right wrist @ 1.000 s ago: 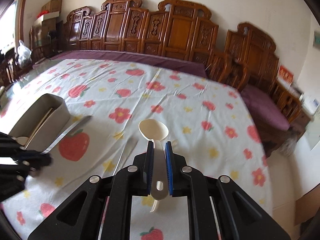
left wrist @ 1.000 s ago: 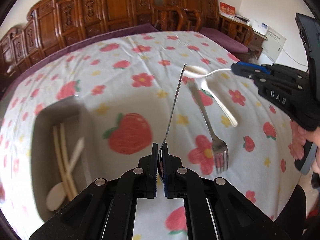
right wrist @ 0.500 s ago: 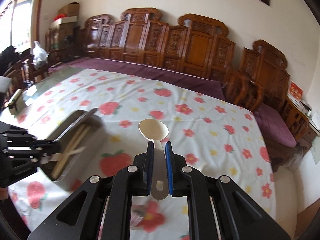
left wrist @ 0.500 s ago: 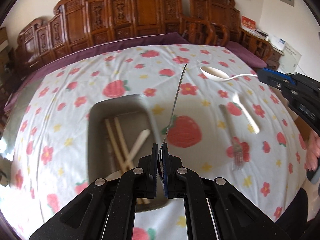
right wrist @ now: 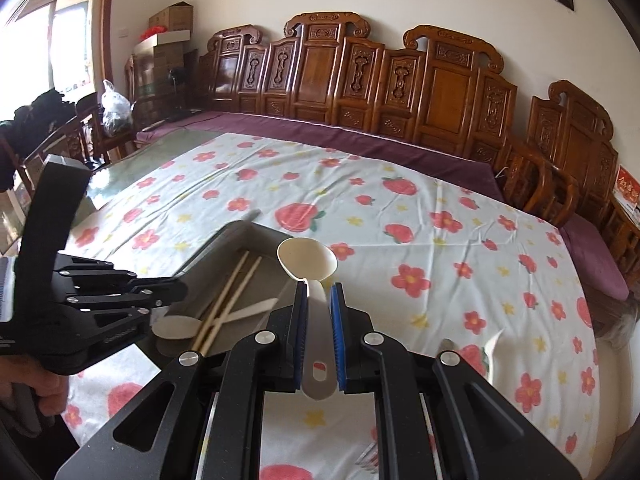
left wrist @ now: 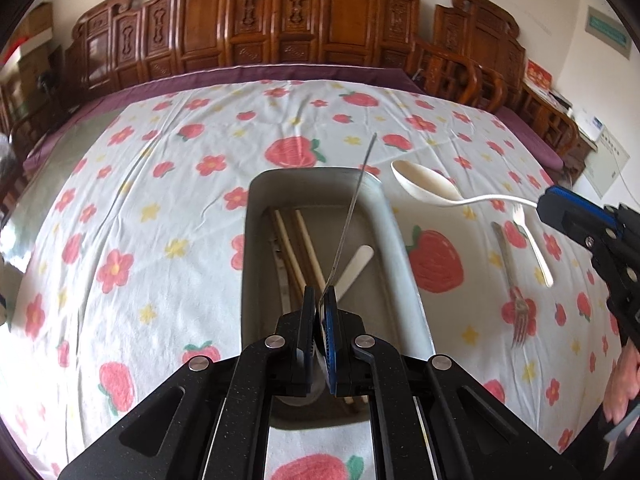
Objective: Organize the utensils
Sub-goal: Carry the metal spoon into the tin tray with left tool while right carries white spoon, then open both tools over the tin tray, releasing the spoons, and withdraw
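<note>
In the left wrist view my left gripper [left wrist: 320, 300] is shut on a thin metal knife [left wrist: 352, 216], seen edge-on and pointing away over the grey tray [left wrist: 254, 232]. Chopsticks [left wrist: 302, 248] and a white spoon handle [left wrist: 356, 264] lie in that tray. My right gripper [right wrist: 318, 292] is shut on the handle of a white spoon [right wrist: 308, 260], whose bowl hangs over the tray's [right wrist: 224, 236] right rim. The right gripper [left wrist: 546, 204] also shows at the right of the left wrist view, and the left gripper [right wrist: 178, 290] at the left of the right wrist view.
On the strawberry-print cloth [left wrist: 160, 200] to the right of the tray lie a metal fork [left wrist: 516, 300] and a white plastic fork [left wrist: 532, 240]. Carved wooden chairs [left wrist: 304, 20] line the far side of the table. A hand [right wrist: 48, 384] holds the left gripper.
Both grippers have moved left across the table with their utensils. The tray has gone from the left edge of the left wrist view to directly below the knife, and the spoon hangs at its rim.
</note>
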A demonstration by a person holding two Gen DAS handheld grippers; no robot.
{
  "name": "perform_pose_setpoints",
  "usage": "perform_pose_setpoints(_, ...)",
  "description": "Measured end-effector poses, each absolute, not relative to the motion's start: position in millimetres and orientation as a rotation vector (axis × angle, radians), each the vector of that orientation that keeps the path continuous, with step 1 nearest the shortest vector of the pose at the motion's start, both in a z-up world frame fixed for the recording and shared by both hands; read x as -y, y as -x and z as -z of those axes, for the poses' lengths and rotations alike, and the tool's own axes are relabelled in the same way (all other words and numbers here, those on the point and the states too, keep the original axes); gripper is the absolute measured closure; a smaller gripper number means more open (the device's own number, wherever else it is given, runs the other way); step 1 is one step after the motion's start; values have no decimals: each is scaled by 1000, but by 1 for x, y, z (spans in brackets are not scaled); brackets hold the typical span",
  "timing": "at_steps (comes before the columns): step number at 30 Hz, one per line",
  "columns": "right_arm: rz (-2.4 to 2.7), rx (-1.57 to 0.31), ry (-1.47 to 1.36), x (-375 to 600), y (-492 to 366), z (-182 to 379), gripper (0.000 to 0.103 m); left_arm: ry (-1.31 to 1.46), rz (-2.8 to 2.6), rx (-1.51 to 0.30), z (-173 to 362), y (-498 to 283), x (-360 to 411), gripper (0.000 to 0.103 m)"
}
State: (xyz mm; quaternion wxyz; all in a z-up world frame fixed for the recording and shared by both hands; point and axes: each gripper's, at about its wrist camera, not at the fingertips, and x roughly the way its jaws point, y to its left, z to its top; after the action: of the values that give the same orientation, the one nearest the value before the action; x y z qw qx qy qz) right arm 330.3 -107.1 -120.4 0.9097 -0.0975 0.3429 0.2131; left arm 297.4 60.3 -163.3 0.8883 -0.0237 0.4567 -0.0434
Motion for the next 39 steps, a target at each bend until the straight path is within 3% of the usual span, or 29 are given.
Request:
perform_pose_setpoints(16,-484,-728,220,44,-334,138,90,74,19,-804,134,-291,-111,91)
perform_pose_setpoints(35,-464,-795,225,10,-350,172,89,109,-46,-791,131,-292,-152,90)
perform_pose_setpoints(39,-497,-830,178,13,-351,175,82,101,-43,-794,133,-292,-150,90)
